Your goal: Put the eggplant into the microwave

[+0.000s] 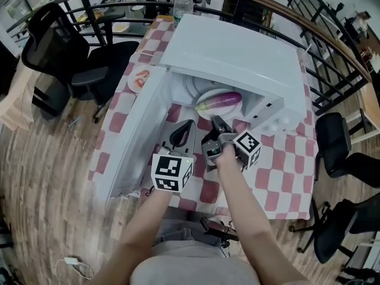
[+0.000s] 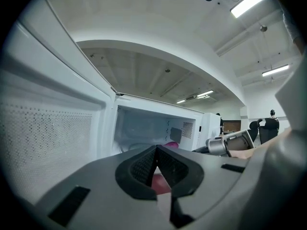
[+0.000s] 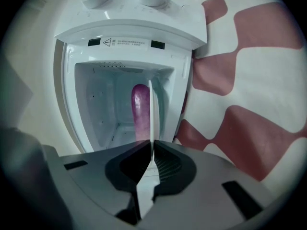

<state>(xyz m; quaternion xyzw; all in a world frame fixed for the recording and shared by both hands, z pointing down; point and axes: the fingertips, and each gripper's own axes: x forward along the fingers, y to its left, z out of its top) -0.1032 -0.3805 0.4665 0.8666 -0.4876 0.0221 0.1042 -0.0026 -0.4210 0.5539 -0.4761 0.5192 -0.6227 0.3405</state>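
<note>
The purple eggplant [image 1: 219, 101] [image 3: 140, 111] lies on a white plate [image 1: 206, 94] inside the white microwave [image 1: 237, 58] [image 3: 129, 37]. The microwave's door [image 1: 142, 129] stands swung open to the left. My right gripper [image 1: 215, 121] [image 3: 152, 155] is at the oven's mouth, rolled on its side. It is shut on the plate's thin rim [image 3: 151, 99], just in front of the eggplant. My left gripper [image 1: 182, 134] [image 2: 156, 152] hovers shut and empty beside the door [image 2: 48, 128], pointing into the cavity. There a bit of the eggplant [image 2: 171, 145] shows.
The microwave stands on a red-and-white checked tablecloth [image 1: 279, 165]. A small plate of red food [image 1: 139, 79] lies left of it and a water bottle [image 1: 183, 2] behind. Black office chairs [image 1: 89, 58] [image 1: 338, 147] and a curved railing [image 1: 309, 28] surround the table.
</note>
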